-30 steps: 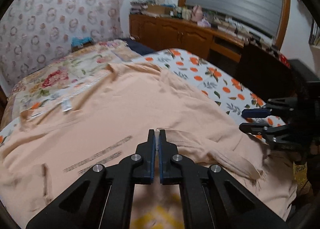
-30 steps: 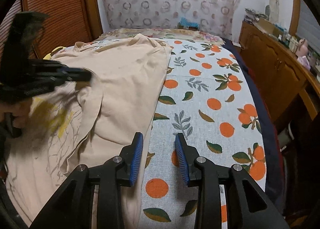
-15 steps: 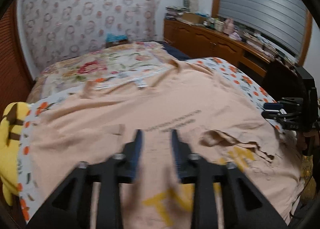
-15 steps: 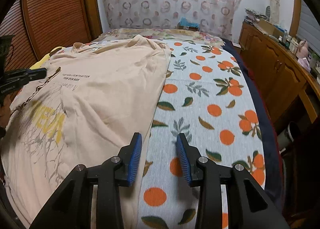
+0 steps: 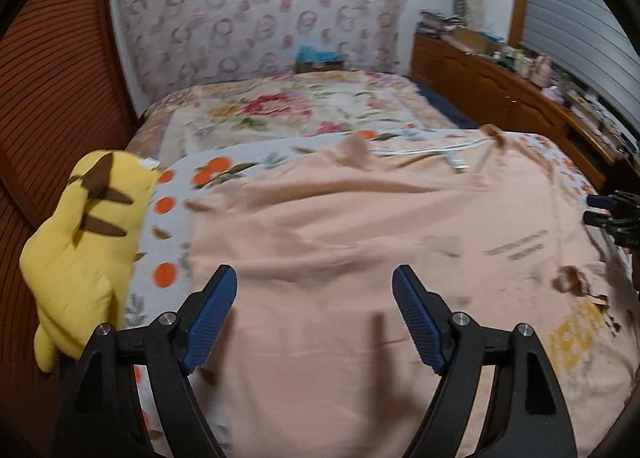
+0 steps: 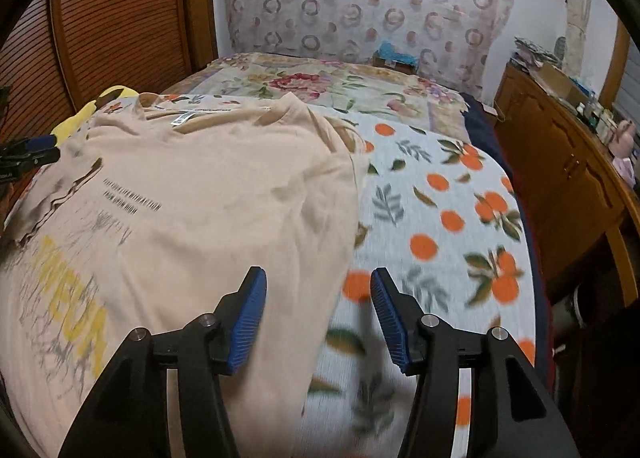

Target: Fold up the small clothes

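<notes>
A peach T-shirt (image 5: 360, 242) with yellow lettering and small dark text lies spread on the bed; it also shows in the right wrist view (image 6: 192, 226). My left gripper (image 5: 314, 314) is wide open and empty above the shirt's left part. My right gripper (image 6: 318, 310) is open and empty over the shirt's right edge, where it meets the orange-print sheet (image 6: 448, 218). The right gripper shows at the right edge of the left wrist view (image 5: 612, 210), and the left gripper at the left edge of the right wrist view (image 6: 28, 154).
A yellow plush toy (image 5: 84, 242) lies at the bed's left edge by the wooden wall panel (image 5: 44, 90). A floral blanket (image 5: 288, 110) covers the bed's far end. A wooden dresser (image 6: 568, 170) with clutter stands along the right side.
My left gripper let go of the shirt, opened wide and swung left. The shirt has dropped flat with its print facing up. My right gripper opened a little wider.
</notes>
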### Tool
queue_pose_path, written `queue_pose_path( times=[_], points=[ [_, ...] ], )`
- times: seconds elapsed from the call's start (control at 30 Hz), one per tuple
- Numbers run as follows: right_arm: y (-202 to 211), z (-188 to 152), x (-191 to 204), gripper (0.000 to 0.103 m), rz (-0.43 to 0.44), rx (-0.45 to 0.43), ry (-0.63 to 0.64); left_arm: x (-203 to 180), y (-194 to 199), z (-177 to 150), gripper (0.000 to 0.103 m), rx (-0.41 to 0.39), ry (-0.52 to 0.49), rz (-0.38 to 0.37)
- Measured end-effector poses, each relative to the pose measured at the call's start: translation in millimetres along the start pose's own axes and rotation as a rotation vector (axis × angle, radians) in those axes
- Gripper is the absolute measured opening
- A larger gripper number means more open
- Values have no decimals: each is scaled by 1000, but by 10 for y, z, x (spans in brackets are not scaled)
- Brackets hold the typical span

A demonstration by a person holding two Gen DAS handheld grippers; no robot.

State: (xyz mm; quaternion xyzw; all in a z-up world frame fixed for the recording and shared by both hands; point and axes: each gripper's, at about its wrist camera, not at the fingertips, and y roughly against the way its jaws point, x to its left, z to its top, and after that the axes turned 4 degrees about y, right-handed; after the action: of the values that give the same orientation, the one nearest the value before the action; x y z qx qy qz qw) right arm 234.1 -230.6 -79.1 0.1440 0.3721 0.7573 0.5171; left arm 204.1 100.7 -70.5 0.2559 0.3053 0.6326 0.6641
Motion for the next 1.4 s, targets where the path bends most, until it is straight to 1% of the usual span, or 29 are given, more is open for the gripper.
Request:
queue_pose_path(
  times=[0.17, 0.23, 0.47, 0.63, 0.73, 0.93, 1.03, 1.23, 1.3, 1.33, 1.37, 1.4],
  points=[
    [-217, 183, -85, 56, -3, 15, -1, 248, -194, 40, 81, 29, 41, 39],
    [-288, 242, -114, 56, -8, 19, -2, 316, -210, 27, 81, 33, 48, 49],
    [-518, 439, -214, 56, 8, 20, -13, 479, -341, 78, 81, 54, 66, 65],
    [-615, 459, -263, 56, 31, 8, -31, 566, -419, 118, 81, 67, 86, 43],
    [-644, 437, -269, 59, 27, -15, -39, 584, -451, 160, 81, 72, 87, 41],
    [-660, 415, -253, 59, 33, -10, -26, 598, -514, 229, 81, 78, 74, 45],
    [-694, 495, -264, 59, 39, 2, -18, 608, -527, 246, 81, 80, 79, 45],
    [-745, 545, -282, 59, 49, 3, -4, 645, -564, 289, 81, 72, 78, 42],
    [-744, 560, -247, 46, 67, 0, 12, 641, -558, 292, 73, 57, 75, 25],
    [-740, 559, -232, 37, 70, 1, 24, 631, -550, 300, 61, 50, 68, 13],
    [-739, 564, -214, 23, 78, 3, 34, 628, -547, 310, 45, 48, 62, 1],
    [-733, 568, -191, 16, 94, 5, 46, 620, -544, 323, 39, 50, 58, -16]
  ],
)
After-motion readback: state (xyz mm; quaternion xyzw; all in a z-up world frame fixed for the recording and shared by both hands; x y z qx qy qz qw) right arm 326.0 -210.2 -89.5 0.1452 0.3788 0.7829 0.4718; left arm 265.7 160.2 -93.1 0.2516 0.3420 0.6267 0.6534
